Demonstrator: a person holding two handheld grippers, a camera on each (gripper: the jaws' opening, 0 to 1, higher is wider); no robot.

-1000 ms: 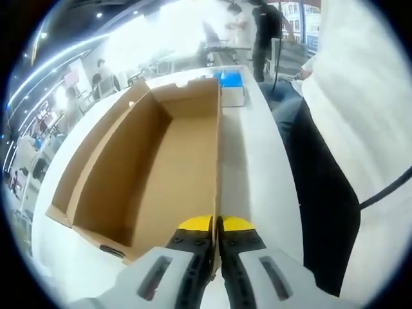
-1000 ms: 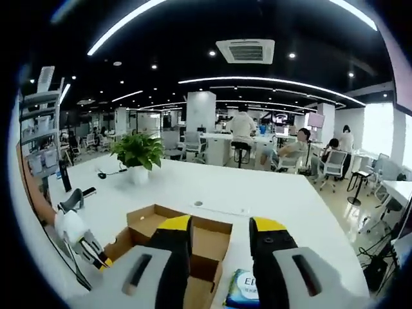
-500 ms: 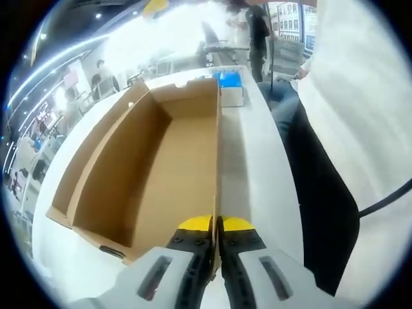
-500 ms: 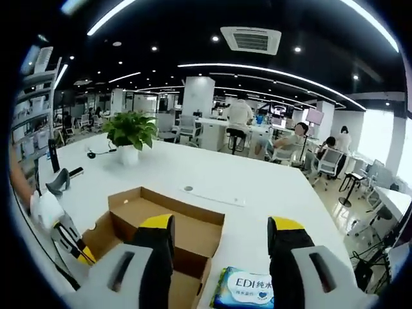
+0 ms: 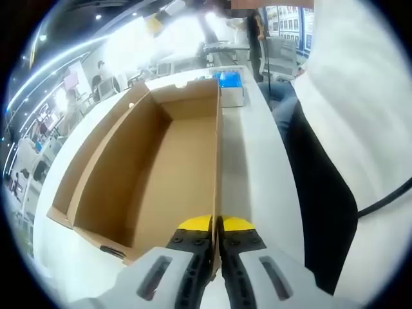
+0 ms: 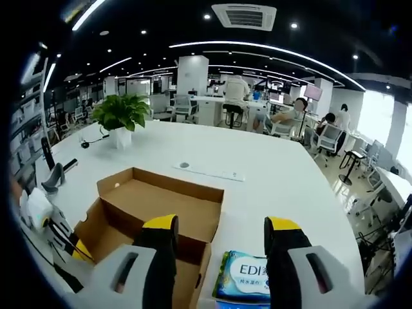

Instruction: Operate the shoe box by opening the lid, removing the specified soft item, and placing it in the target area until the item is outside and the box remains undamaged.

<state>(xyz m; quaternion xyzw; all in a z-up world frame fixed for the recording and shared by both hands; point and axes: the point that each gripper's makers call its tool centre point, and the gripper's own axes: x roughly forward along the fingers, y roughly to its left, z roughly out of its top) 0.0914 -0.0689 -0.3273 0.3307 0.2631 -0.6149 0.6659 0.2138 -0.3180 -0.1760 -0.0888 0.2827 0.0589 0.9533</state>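
In the left gripper view, the left gripper (image 5: 216, 226) is clamped on the near wall of one open cardboard shoe box (image 5: 161, 167), which holds nothing visible. One blue tissue pack (image 5: 230, 82) lies on the white table (image 5: 257, 174) beyond its far right corner.

In the right gripper view, the right gripper (image 6: 222, 228) hangs with jaws parted above the shoe box (image 6: 161, 206) and the tissue pack (image 6: 248, 280) just right of it. One potted plant (image 6: 119, 116) stands far left.

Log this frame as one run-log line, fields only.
box: shoe box open, inside bare | left gripper: shut on box wall | right gripper: open, above tissue pack | pack: on table, outside box
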